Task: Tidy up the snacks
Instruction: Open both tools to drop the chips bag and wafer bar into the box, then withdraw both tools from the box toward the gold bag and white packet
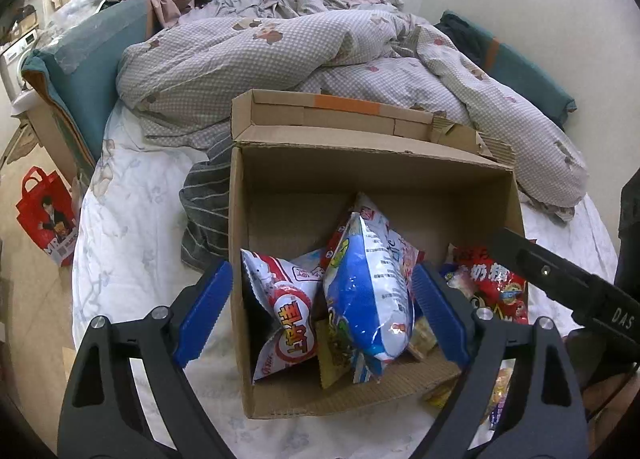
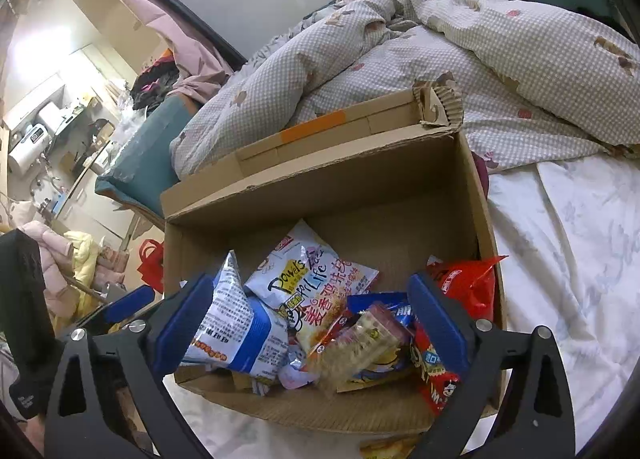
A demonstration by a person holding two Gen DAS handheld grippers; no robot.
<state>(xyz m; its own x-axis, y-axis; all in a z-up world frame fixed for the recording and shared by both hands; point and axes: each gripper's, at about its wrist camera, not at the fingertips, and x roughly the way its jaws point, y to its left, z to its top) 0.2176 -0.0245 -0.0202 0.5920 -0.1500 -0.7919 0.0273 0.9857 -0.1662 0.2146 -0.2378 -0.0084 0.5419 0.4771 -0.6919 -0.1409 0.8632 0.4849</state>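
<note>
Both claws, left claw [image 1: 320, 315] and right claw [image 2: 312, 323], are wide apart and empty over the box [image 1: 240, 243]. Snacks [image 2: 316, 291] lie inside. Next, probably grab another snack.

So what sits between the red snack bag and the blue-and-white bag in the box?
In the right wrist view, a clear cracker pack lies between the red snack bag and blue-and-white bag.
</note>
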